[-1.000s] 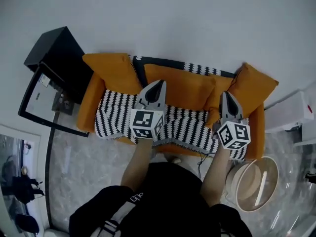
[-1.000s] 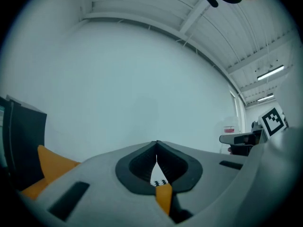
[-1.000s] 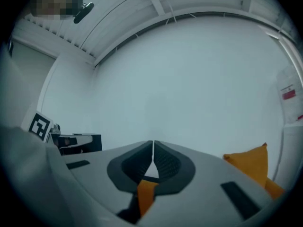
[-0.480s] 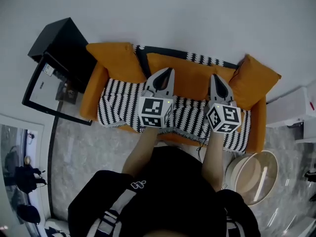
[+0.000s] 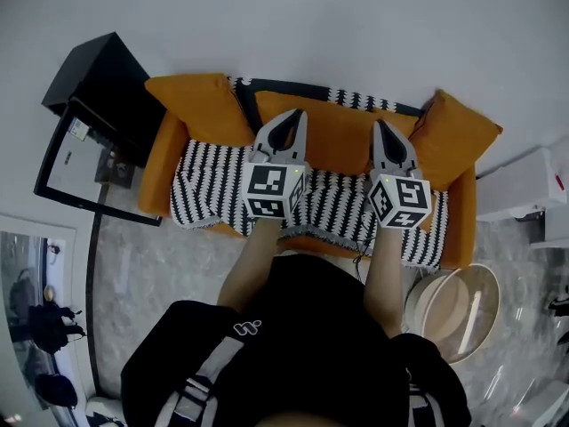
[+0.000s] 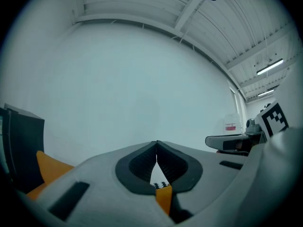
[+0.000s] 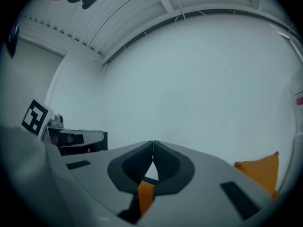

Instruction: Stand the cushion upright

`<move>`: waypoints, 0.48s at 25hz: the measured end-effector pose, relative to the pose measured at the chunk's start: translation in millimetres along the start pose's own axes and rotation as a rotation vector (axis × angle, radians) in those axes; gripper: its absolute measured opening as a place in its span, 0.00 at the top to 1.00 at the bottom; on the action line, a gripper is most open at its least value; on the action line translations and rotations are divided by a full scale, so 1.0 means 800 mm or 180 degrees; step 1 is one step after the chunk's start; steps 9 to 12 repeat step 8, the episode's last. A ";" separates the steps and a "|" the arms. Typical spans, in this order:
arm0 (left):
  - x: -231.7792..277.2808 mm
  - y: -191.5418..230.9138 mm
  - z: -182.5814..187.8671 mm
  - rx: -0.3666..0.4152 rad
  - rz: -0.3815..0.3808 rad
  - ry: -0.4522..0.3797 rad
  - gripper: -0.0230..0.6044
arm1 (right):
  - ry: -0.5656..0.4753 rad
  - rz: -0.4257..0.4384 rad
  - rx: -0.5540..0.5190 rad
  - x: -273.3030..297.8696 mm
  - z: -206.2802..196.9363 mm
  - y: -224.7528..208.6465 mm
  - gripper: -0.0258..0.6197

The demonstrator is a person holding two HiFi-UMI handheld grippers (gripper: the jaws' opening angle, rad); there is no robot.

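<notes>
In the head view an orange sofa (image 5: 158,178) carries a black-and-white striped throw (image 5: 213,185). One orange cushion (image 5: 200,105) leans in its left corner. A second orange cushion (image 5: 458,136) stands upright in the right corner. My left gripper (image 5: 292,118) and right gripper (image 5: 382,130) hover side by side over the middle of the seat, both shut and empty, touching neither cushion. The left gripper view shows shut jaws (image 6: 156,143) against the white wall, with the left cushion (image 6: 49,167) low at the left. The right gripper view shows shut jaws (image 7: 153,143) and the right cushion (image 7: 259,171).
A black cabinet (image 5: 102,87) and a black-framed glass table (image 5: 80,167) stand left of the sofa. A round pale basket (image 5: 458,318) sits on the floor at the front right, with a white unit (image 5: 524,194) beyond it. The white wall runs behind the sofa.
My right gripper has drawn left, away from the right cushion, toward the sofa's middle. The left gripper shifted slightly toward the backrest. Both stayed shut.
</notes>
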State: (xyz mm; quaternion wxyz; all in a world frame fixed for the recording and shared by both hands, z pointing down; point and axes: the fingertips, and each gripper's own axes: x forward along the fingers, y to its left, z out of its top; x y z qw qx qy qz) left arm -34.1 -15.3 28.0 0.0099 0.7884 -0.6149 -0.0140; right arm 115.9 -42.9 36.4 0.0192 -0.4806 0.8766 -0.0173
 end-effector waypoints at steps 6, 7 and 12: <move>0.007 0.010 -0.002 -0.0024 0.0052 -0.0014 0.95 | 0.0024 0.0056 -0.0001 0.009 -0.006 0.002 0.94; 0.008 0.011 -0.002 -0.0025 0.0056 -0.0012 0.95 | 0.0028 0.0065 -0.0002 0.011 -0.007 0.003 0.94; 0.008 0.013 -0.003 -0.0026 0.0058 -0.0010 0.95 | 0.0031 0.0074 -0.0003 0.013 -0.007 0.004 0.94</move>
